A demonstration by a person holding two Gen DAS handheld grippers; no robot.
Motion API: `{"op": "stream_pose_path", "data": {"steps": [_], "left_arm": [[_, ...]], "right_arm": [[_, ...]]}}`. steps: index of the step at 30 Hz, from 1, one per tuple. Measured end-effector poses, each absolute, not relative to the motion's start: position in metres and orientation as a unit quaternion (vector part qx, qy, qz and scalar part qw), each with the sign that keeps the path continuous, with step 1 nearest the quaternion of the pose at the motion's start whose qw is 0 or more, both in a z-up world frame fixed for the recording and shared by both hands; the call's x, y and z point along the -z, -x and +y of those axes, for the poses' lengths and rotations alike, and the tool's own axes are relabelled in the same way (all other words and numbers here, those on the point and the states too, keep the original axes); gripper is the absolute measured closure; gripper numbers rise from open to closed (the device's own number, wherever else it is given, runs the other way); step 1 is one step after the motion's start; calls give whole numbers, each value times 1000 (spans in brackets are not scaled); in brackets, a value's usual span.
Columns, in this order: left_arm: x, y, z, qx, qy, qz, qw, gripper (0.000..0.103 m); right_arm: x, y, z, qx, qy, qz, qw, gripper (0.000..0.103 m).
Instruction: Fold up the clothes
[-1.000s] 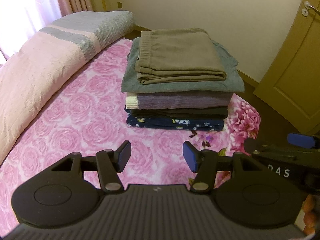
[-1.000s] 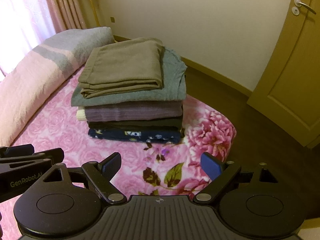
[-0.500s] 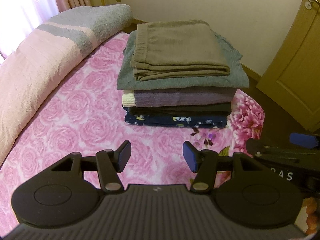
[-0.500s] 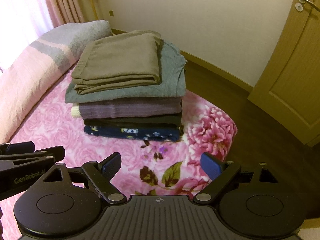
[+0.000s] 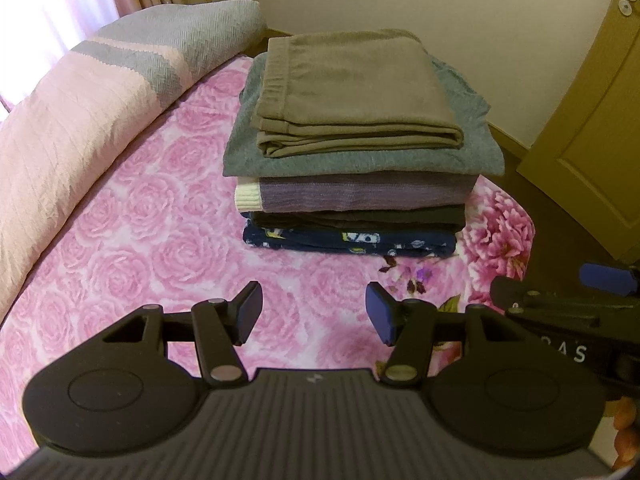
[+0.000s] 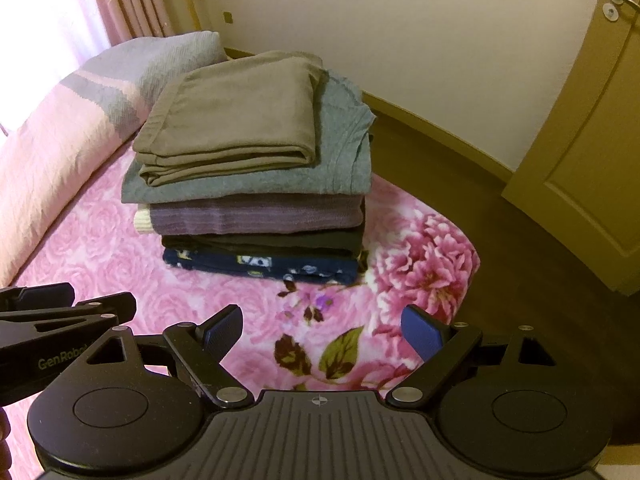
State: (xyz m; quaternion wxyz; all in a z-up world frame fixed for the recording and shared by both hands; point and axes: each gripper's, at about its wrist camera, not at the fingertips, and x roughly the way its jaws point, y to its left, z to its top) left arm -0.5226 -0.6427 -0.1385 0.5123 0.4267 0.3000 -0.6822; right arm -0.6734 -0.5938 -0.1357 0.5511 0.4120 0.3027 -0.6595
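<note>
The tall stack of folded clothes [image 5: 356, 152] is sitting near the rose-patterned pink bed's [image 5: 132, 248] corner; a nudge risks toppling it. The left gripper [image 5: 314, 314] and right gripper [image 6: 322, 330] are hovering with jaws wide apart, holding nothing.

Home bedroom: rose-print bed cover [image 5: 132, 240], rolled quilt [image 5: 80, 112], pink curtains [image 6: 132, 4], likely wooden door [image 6: 592, 160].

Both grippers are closer to the stack of folded clothes [image 5: 356, 148] than a second ago, so it looms larger and higher in each view. The right gripper [image 6: 320, 330] sits lower beside the left gripper [image 5: 314, 316].
</note>
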Motion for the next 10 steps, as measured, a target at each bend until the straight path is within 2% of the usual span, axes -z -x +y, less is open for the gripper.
{"op": "stream_pose_path", "data": {"steps": [10], "left_arm": [[130,523,-646,686,-401,278,540,50]], "right_arm": [[136,676,-603,654,-407,303,561,14]]}}
